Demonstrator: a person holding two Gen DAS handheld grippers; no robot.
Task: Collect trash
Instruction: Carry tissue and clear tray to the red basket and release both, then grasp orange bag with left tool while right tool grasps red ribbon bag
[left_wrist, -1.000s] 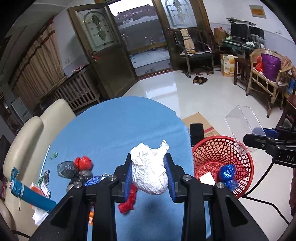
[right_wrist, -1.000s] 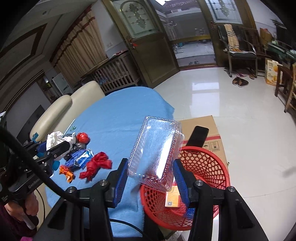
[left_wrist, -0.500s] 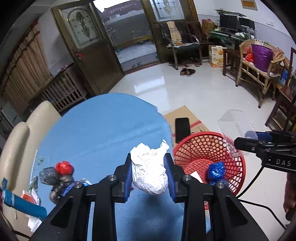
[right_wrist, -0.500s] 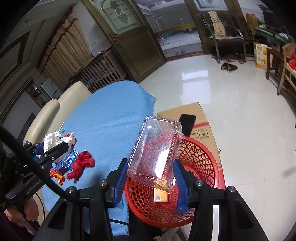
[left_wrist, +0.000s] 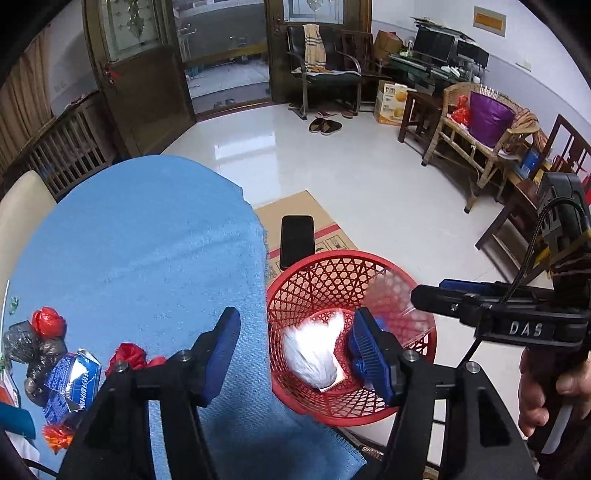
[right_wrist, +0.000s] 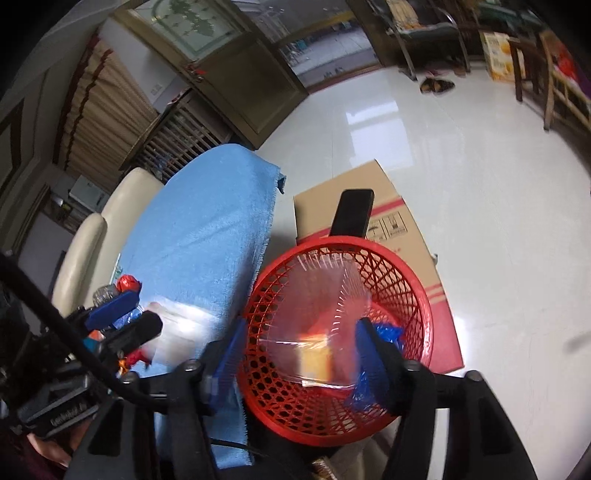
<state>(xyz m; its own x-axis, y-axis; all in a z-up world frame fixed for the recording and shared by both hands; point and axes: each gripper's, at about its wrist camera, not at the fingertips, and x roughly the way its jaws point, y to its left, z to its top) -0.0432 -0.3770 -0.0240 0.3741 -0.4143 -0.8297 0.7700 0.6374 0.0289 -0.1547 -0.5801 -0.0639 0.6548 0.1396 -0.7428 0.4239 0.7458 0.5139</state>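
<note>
Both grippers over the red basket (left_wrist: 351, 332), dropping trash in.

Left gripper (left_wrist: 295, 347) jaws had just been opening and stood apart, off the white crumpled wad (left_wrist: 312, 354), which was blurred, falling or just landed inside the basket rim. Right gripper (right_wrist: 299, 354) jaws also had just been opening; the clear plastic box (right_wrist: 321, 314) was blurred between them, pads not visibly pressing on it, so likely a release too. Both tools were tilted steeply down over the basket beside the blue tablecloth (left_wrist: 147, 240), so drops land inside. More wrappers (left_wrist: 70, 373) were left on the cloth.
</note>
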